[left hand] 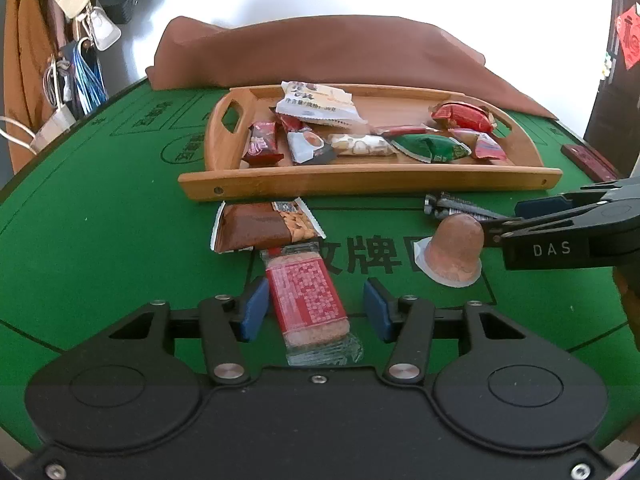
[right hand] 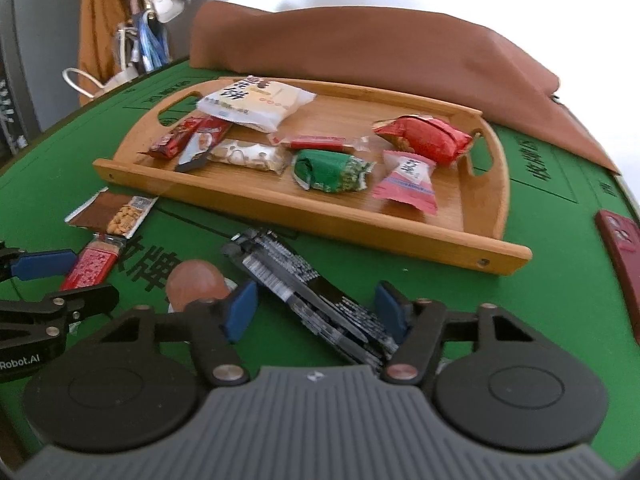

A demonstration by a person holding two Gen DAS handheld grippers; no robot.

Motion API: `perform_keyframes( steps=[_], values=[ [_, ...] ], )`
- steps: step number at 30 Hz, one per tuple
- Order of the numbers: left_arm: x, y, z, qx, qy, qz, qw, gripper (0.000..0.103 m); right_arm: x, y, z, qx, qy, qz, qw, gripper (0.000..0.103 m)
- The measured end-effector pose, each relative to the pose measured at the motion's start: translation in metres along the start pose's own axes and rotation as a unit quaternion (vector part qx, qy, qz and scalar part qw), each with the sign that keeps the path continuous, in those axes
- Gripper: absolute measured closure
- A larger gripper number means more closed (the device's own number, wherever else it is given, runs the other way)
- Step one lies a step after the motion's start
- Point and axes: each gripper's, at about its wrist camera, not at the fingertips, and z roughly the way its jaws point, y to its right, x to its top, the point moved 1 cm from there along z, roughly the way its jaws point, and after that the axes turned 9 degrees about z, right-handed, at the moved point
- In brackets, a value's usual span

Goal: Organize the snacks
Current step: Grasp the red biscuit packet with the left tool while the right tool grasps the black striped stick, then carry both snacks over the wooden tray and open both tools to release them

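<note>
Two claws work the green desk: my left claw half-open astride the red bar, my right claw half-open astride the black packet; squeeze centred, then lift to the tray.

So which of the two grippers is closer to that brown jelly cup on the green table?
The right. The right gripper straddles the black packet, with one finger right beside the jelly cup. The left gripper sits further off, around the red bar.

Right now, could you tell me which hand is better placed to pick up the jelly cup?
Right. The right gripper stands beside the jelly cup, though it straddles the black packet; the left gripper straddles the red bar.
</note>
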Motion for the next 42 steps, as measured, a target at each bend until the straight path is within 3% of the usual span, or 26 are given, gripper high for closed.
perform_keyframes(
  steps=[6, 13, 15, 17, 22, 27, 32, 35, 36, 38, 42],
  values=[
    [0.001, -0.004, -0.001, -0.001, 0.002, -0.006, 1.0000, 0.069, -0.007, -0.002, -0.011, -0.006, 0.004, 0.020, 1.000, 0.054],
    [-0.003, -0.002, -0.008, -0.007, 0.002, 0.004, 1.0000, 0.070, -0.012, 0.008, -0.029, 0.026, -0.011, 0.079, 0.997, 0.064],
    [-0.003, -0.003, -0.011, -0.006, 0.005, 0.004, 1.0000, 0.069, -0.013, 0.007, -0.034, 0.026, -0.008, 0.078, 0.997, 0.075],
    [-0.003, -0.004, -0.014, -0.001, 0.009, 0.004, 1.0000, 0.070, -0.013, 0.004, -0.039, 0.024, -0.003, 0.071, 0.997, 0.079],
    [-0.003, -0.006, -0.019, 0.001, 0.016, 0.003, 0.9999, 0.070, -0.015, 0.000, -0.040, 0.032, -0.003, 0.054, 0.998, 0.077],
    [-0.004, -0.008, -0.019, 0.001, 0.011, -0.001, 0.9999, 0.070, -0.019, -0.001, -0.026, 0.011, 0.004, 0.034, 0.999, 0.053],
    [-0.004, -0.008, -0.017, 0.000, 0.008, -0.003, 1.0000, 0.069, -0.022, -0.006, -0.024, 0.001, 0.019, 0.010, 1.000, 0.047],
    [-0.003, -0.008, -0.016, -0.001, 0.009, -0.003, 1.0000, 0.069, -0.025, -0.008, -0.023, -0.018, 0.030, 0.006, 0.999, 0.048],
    [-0.003, -0.007, -0.015, -0.001, 0.009, -0.002, 1.0000, 0.070, -0.025, -0.009, -0.023, -0.019, 0.032, 0.007, 0.999, 0.061],
    [-0.002, -0.006, -0.015, -0.002, 0.010, -0.002, 0.9999, 0.069, -0.025, -0.012, -0.024, -0.021, 0.030, 0.010, 0.999, 0.070],
    [0.003, -0.006, -0.018, -0.005, 0.017, -0.001, 0.9998, 0.069, -0.023, -0.013, -0.029, -0.010, 0.018, 0.023, 1.000, 0.072]
  ],
)
